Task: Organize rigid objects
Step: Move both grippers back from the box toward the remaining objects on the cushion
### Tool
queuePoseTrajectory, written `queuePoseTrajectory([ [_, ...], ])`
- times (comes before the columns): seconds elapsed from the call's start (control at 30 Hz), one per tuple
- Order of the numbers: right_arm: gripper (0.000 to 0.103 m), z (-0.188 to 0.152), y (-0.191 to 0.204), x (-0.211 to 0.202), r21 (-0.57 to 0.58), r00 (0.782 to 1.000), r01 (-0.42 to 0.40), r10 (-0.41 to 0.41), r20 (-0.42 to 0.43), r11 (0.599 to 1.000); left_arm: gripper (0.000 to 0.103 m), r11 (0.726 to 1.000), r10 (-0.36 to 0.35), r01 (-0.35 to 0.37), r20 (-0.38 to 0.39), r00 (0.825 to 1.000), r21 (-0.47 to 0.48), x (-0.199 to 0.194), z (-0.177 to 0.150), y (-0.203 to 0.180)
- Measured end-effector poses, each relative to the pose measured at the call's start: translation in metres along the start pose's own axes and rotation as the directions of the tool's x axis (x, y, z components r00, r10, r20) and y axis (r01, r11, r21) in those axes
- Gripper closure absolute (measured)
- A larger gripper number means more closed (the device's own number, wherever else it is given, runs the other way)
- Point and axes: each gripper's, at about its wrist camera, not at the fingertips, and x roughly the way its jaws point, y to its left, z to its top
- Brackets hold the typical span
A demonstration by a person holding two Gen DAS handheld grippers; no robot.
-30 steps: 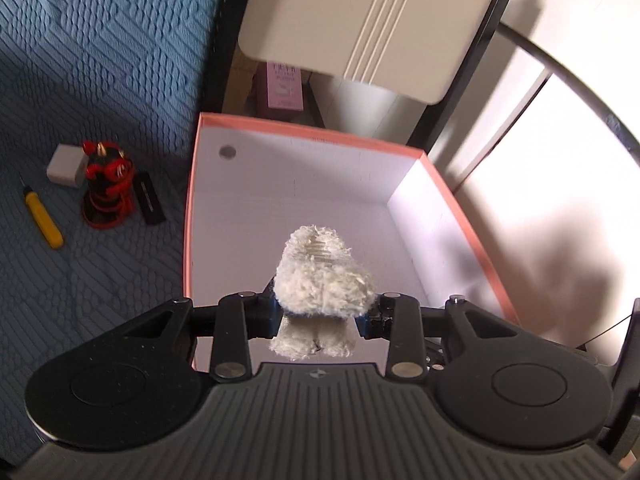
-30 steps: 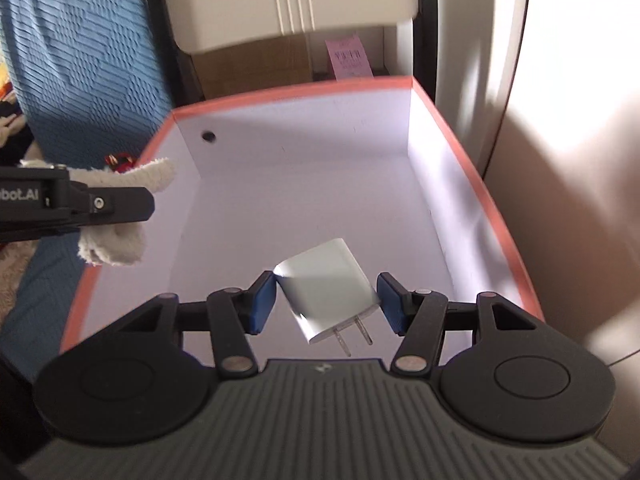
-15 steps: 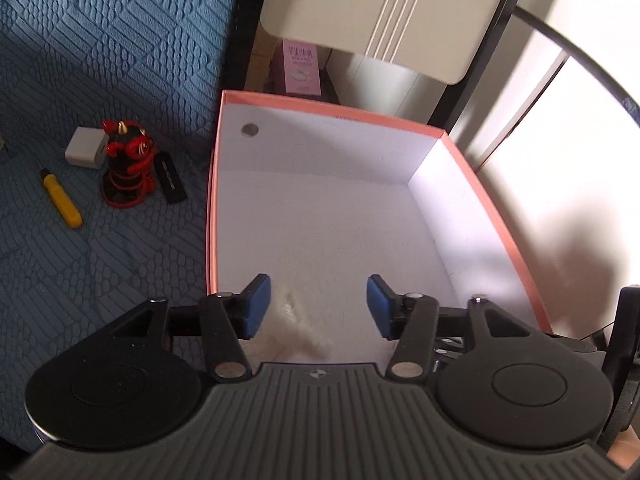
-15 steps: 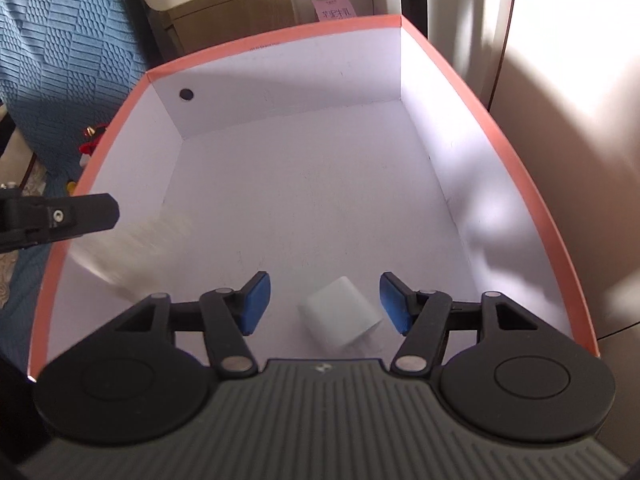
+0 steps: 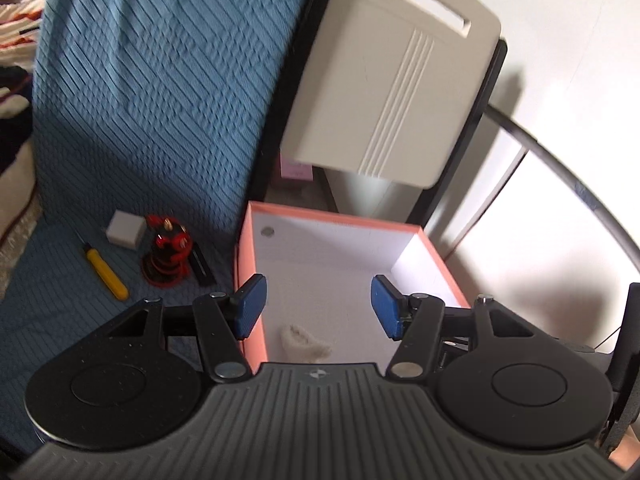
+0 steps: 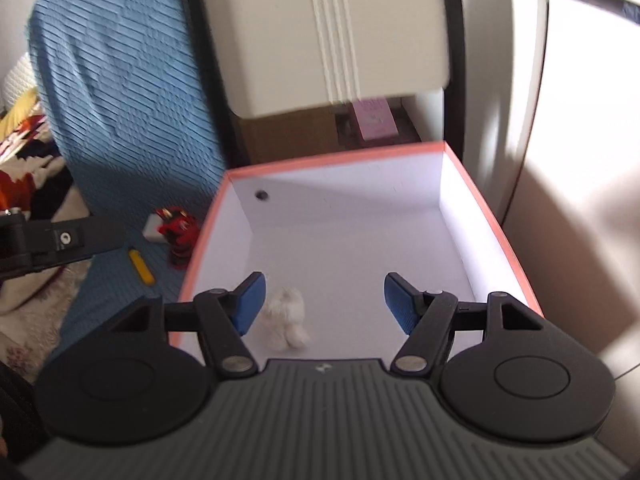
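Observation:
A pink-rimmed white box [image 5: 340, 216] [image 6: 336, 158] stands open beside the blue bed cover. A fluffy white toy [image 5: 304, 343] [image 6: 285, 316] lies on its floor near the front left. My left gripper [image 5: 318, 308] is open and empty above the box's near left part. My right gripper [image 6: 324, 305] is open and empty above the box's near edge. The white charger plug that the right gripper let go is hidden from both views. On the blue cover lie a white adapter [image 5: 125, 230], a red and black figurine [image 5: 168, 256] [image 6: 182, 236], a yellow tool [image 5: 105, 268] [image 6: 141, 266] and a black strip [image 5: 202, 266].
A beige chair back [image 5: 392, 80] [image 6: 332, 32] rises behind the box, with a pink packet [image 5: 296, 169] [image 6: 374, 118] under it. The left gripper's side [image 6: 60, 240] shows at the left of the right wrist view. A pale wall lies to the right.
Both grippers opened and dropped their loads into the box: the left let go of the white toy, the right let go of the white plug. Both have since pulled back and up.

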Motion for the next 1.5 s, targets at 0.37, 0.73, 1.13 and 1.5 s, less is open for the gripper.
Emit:
queuePoseTrajectory([
  [0.37, 0.035, 0.016, 0.062, -0.032, -0.084, 0.991, -0.062, 0.071, 0.114, 0.995, 0.039, 1.0, 0.02, -0.017, 0.136, 0.991, -0.017, -0.065, 0.011, 0.048],
  [0.73, 0.035, 0.003, 0.114, -0.027, -0.141, 0.987, -0.104, 0.119, 0.104, 0.984, 0.039, 0.994, 0.095, -0.085, 0.168, 0.981, -0.066, -0.086, 0.0, 0.108],
  [1.13, 0.035, -0.017, 0.153, -0.012, -0.182, 0.989, -0.126, 0.137, 0.052, 0.975, 0.039, 0.982, 0.162, -0.144, 0.15, 0.975, -0.122, -0.091, -0.017, 0.16],
  [1.5, 0.035, -0.034, 0.169, -0.005, -0.194, 0.988, -0.152, 0.156, 0.01, 0.969, 0.039, 0.978, 0.201, -0.192, 0.109, 0.974, -0.088, -0.08, -0.033, 0.184],
])
